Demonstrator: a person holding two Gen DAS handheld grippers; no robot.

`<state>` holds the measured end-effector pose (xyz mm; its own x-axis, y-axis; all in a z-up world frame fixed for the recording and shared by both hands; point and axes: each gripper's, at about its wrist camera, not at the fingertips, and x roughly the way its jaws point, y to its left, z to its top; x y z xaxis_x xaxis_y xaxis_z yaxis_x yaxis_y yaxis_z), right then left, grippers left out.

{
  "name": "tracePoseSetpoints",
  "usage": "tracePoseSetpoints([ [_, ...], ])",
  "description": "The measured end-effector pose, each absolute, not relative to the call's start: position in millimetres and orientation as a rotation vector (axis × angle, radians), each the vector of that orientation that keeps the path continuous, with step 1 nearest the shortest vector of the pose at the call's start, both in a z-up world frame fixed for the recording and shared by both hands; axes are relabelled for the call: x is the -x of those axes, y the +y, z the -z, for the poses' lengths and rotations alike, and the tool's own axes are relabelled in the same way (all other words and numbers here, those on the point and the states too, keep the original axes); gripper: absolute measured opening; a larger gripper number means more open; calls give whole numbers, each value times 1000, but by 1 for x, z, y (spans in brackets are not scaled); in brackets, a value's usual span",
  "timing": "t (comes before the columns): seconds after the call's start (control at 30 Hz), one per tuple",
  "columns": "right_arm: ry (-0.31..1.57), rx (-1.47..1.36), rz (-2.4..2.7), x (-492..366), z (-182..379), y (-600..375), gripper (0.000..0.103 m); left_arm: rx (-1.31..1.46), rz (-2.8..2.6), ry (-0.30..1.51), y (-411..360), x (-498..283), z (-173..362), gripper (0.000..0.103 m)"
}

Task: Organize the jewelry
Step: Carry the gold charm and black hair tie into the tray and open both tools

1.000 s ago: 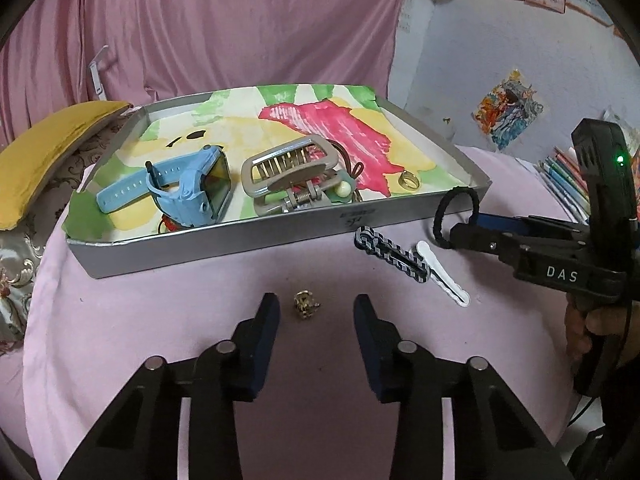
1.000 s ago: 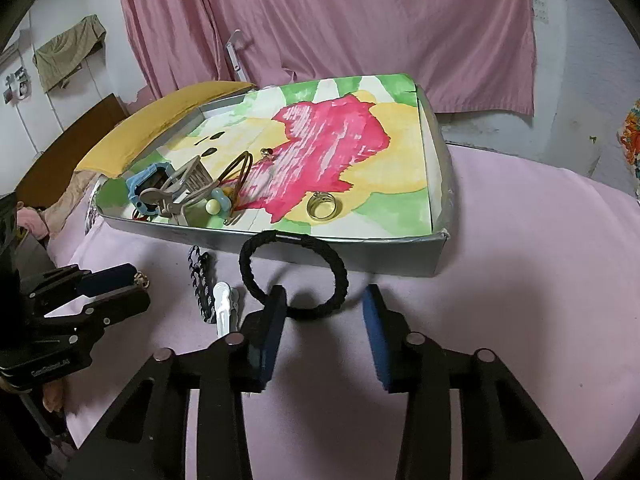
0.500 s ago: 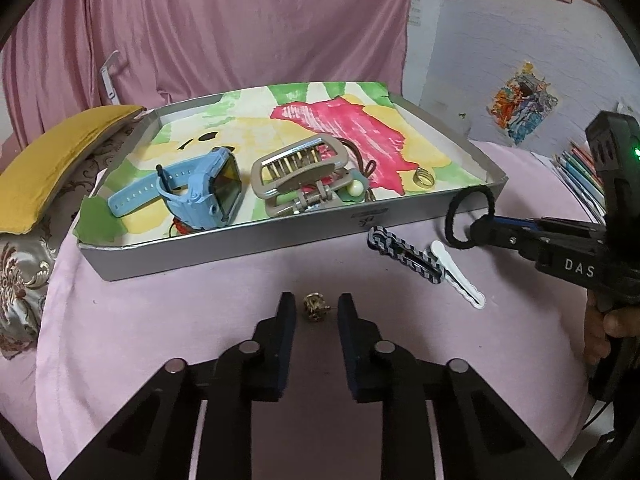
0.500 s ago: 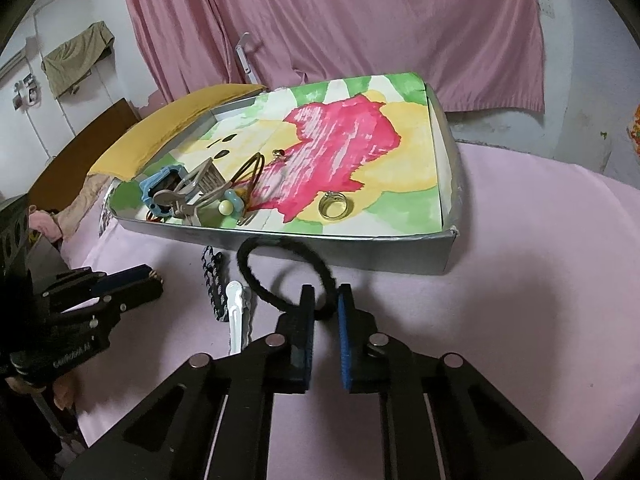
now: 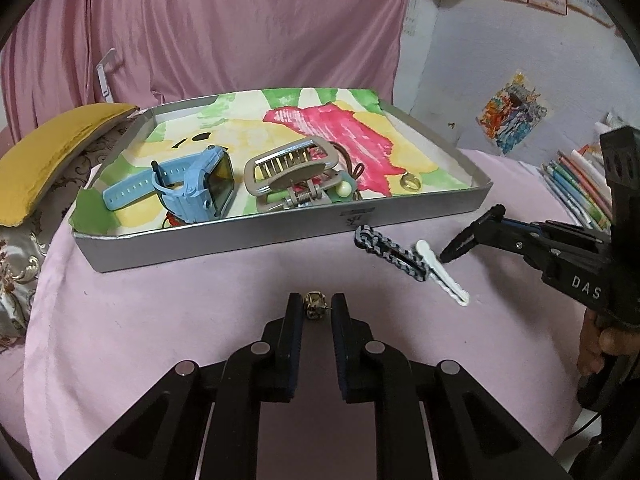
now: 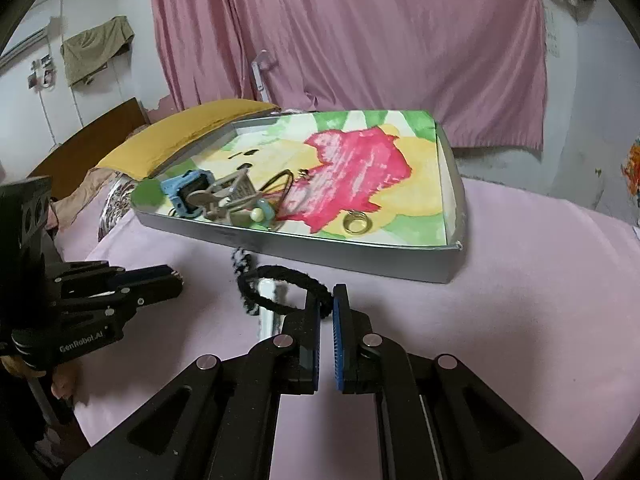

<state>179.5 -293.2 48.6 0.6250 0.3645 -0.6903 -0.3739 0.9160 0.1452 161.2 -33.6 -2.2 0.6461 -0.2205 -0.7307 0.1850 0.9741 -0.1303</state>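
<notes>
A grey tray (image 5: 224,236) lined with a painted sheet holds a blue watch (image 5: 192,188), a grey hair claw (image 5: 296,176), a thin loop and a gold ring (image 5: 410,181). My left gripper (image 5: 317,308) is shut on a small gold charm (image 5: 316,306) just above the pink cloth. My right gripper (image 6: 327,300) is shut on a black hair tie (image 6: 280,284) and holds it off the cloth, in front of the tray (image 6: 360,256). The ring also shows in the right wrist view (image 6: 356,224).
A black-and-grey braided clip (image 5: 388,252) and a white clip (image 5: 442,278) lie on the pink cloth right of my left gripper. A yellow cushion (image 5: 48,148) lies left of the tray. Pencils and books (image 5: 576,184) sit at the far right.
Both grippers went from open to shut, the left on the charm and the right on the hair tie. The right gripper has lifted the hair tie off the cloth.
</notes>
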Motion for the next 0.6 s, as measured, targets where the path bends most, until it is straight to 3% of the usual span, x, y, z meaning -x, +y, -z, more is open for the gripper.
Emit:
tracePoseSetpoints([
  [0.27,694,-32,-433,-171,-70,-294,5,98,244,706,-30,-152,-19,13],
  [0.6,402,-99,-392,-162,-117,-285,5,94,203,454,-31,-155,-65,13],
])
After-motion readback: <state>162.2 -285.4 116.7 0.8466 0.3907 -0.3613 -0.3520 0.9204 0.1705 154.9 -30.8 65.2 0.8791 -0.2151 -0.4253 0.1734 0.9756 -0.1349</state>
